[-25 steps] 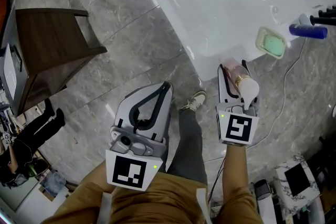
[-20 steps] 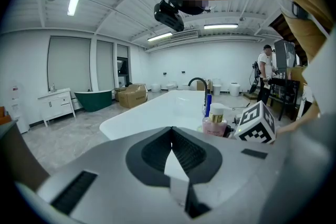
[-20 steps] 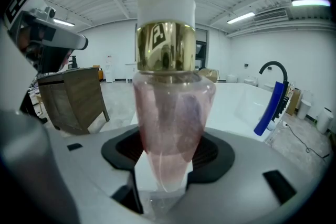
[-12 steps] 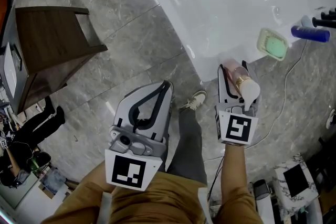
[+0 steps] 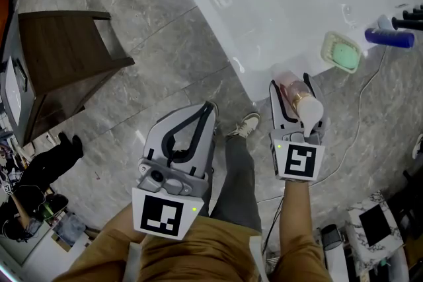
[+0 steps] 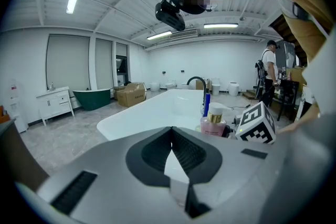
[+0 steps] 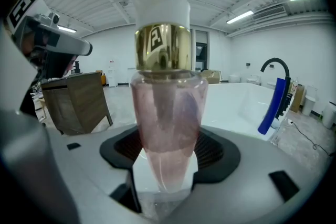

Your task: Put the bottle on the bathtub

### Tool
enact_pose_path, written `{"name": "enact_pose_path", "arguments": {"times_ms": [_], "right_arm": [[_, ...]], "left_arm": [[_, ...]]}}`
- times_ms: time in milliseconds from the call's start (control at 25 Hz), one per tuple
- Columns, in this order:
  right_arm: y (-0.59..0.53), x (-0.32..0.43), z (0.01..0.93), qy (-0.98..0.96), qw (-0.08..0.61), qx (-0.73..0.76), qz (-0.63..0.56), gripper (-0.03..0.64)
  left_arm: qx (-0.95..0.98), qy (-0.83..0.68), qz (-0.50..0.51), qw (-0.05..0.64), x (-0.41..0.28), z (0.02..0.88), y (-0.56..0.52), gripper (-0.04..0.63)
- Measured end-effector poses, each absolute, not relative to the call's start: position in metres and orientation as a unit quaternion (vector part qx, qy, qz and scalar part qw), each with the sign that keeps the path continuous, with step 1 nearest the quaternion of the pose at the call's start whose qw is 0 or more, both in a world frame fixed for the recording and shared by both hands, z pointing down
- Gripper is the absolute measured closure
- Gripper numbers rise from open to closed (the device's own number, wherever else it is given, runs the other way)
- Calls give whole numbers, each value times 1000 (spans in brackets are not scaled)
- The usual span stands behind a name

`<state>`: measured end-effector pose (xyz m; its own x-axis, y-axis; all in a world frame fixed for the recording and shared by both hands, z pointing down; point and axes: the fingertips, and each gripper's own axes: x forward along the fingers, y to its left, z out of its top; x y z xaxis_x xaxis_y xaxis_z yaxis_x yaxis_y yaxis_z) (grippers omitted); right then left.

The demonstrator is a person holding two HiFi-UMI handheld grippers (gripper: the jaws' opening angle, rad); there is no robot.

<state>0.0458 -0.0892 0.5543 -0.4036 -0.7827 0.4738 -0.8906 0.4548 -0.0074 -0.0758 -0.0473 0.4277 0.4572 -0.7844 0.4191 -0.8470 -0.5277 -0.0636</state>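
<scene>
A pink bottle (image 5: 295, 90) with a gold collar and white pump stands upright between the fingers of my right gripper (image 5: 291, 82), at the corner of the white bathtub (image 5: 277, 3). In the right gripper view the bottle (image 7: 167, 113) fills the middle. The right gripper (image 7: 167, 149) has just been opening slightly, but its pads still touch the bottle's sides with no gap showing. My left gripper (image 5: 210, 107) hangs over the grey floor left of the tub, shut and empty. Its tips (image 6: 171, 129) meet, and beyond them I see the bottle (image 6: 212, 122) and the tub (image 6: 152, 113).
A green soap dish (image 5: 342, 53), a blue bottle (image 5: 388, 38) and a black tap (image 5: 406, 22) sit at the tub's right end. A dark wooden stool (image 5: 63, 56) stands at left. A cable (image 5: 360, 109) runs over the floor. My shoe (image 5: 246, 125) lies between the grippers.
The right gripper's fingers stand a touch wider round the bottle. Both hands have kept their places.
</scene>
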Motion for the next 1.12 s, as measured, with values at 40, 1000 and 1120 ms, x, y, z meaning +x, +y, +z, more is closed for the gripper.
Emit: {"name": "enact_pose_path", "arguments": {"times_ms": [40,1000,1120], "right_arm": [[-89,46,553,-828,204,505,132,340],[-60,54,521,-837,217,492,98,299],[-53,56,519,-835,229,491,95,299]], "left_arm": [[850,-479,204,77,-75,428,-47,588],[862,-463,195,66,-65,410,-39,588],[865,-460,191,62,-65,404,-37,588]]}}
